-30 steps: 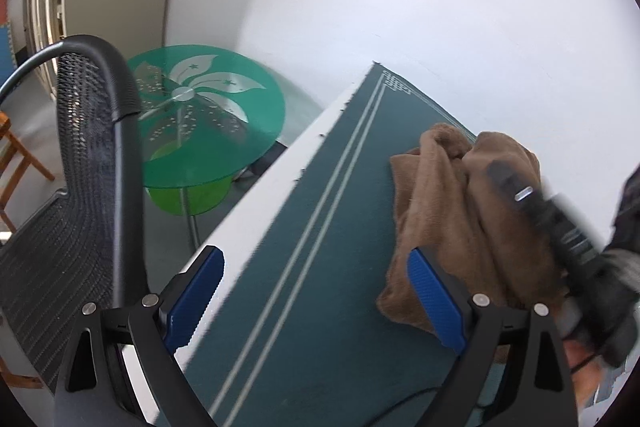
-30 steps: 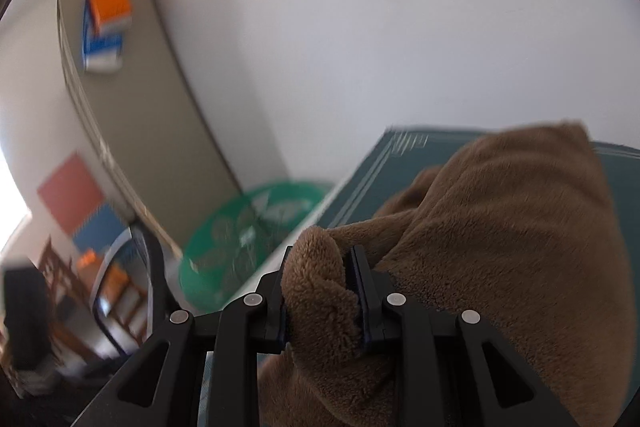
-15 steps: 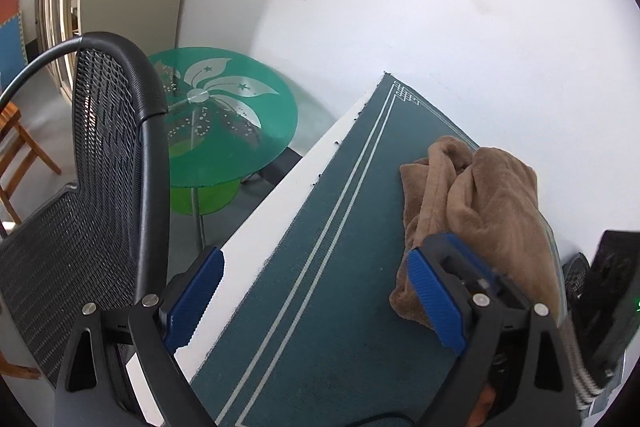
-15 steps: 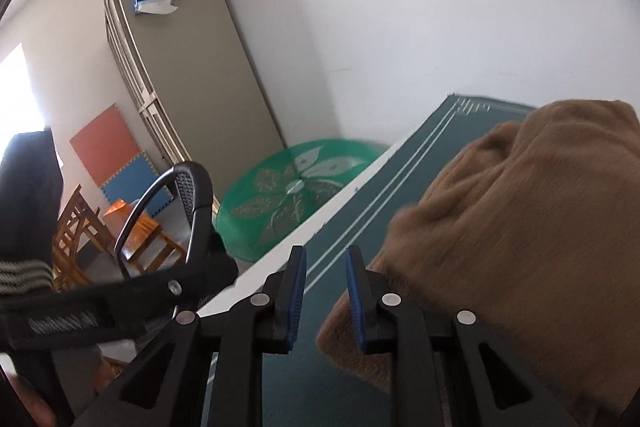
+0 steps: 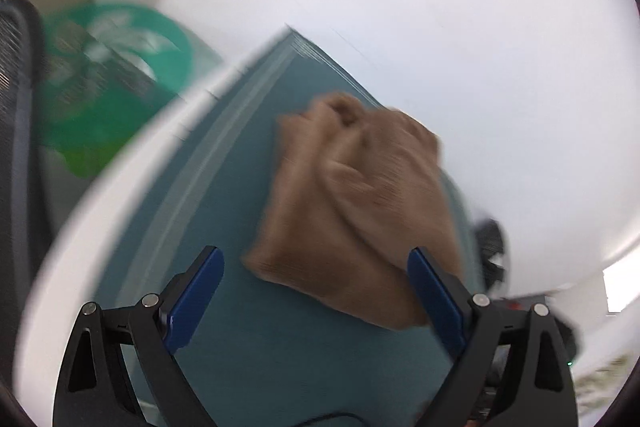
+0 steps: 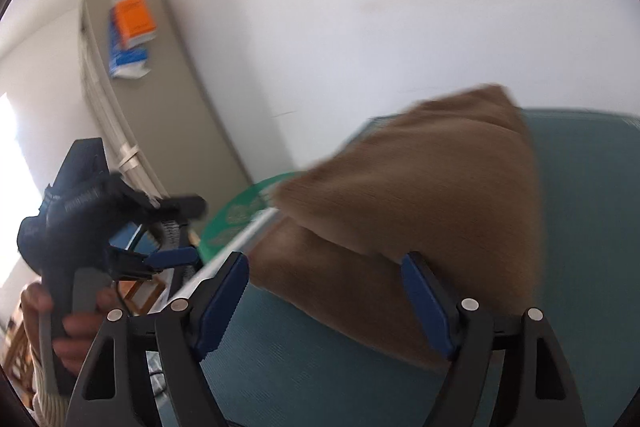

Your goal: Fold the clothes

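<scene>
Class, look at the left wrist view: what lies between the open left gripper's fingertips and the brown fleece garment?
In the left wrist view, only bare teal mat lies between the left gripper and the brown fleece garment.

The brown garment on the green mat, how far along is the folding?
Done: the brown garment lies bunched in a rough bundle on the green mat. In hand: nothing; the left gripper and right gripper are both open. Left: flattening and neat folds.
</scene>
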`<state>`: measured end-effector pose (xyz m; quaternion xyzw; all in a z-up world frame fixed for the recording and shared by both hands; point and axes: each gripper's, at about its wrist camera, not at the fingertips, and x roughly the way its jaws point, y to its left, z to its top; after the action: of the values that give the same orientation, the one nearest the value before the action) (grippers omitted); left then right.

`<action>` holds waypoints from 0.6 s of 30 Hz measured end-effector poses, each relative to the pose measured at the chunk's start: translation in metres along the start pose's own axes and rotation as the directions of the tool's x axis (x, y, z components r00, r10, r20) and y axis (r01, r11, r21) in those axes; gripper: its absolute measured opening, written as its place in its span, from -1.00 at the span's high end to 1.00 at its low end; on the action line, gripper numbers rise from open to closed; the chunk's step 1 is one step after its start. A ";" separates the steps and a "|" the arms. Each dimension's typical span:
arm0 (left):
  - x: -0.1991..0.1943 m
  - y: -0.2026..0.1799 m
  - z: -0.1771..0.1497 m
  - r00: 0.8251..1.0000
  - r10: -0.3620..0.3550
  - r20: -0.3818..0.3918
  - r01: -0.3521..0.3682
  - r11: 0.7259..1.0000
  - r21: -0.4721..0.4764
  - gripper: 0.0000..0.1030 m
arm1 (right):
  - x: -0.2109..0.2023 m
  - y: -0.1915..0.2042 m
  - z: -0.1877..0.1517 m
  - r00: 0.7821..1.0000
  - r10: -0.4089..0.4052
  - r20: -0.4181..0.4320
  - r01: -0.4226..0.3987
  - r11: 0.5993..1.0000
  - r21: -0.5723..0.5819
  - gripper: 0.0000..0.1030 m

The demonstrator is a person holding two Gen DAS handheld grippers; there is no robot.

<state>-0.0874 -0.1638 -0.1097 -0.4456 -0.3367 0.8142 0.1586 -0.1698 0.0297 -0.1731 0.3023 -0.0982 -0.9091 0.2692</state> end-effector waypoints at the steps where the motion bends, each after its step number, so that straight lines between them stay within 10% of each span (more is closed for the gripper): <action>1: 0.008 -0.004 0.001 0.999 -0.032 -0.026 0.032 0.999 -0.018 -0.85 | -0.006 -0.010 -0.004 1.000 -0.022 0.001 0.022 0.999 0.025 -0.57; 18: 0.121 -0.072 0.030 0.995 0.010 -0.102 -0.011 1.000 -0.011 -0.85 | -0.063 -0.127 -0.037 0.985 -0.170 0.023 0.149 0.916 0.372 -0.60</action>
<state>-0.1821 -0.0564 -0.1235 -0.4892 -0.3305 0.7893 0.1686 -0.1596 0.1699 -0.2145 0.3294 -0.2493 -0.9014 0.1299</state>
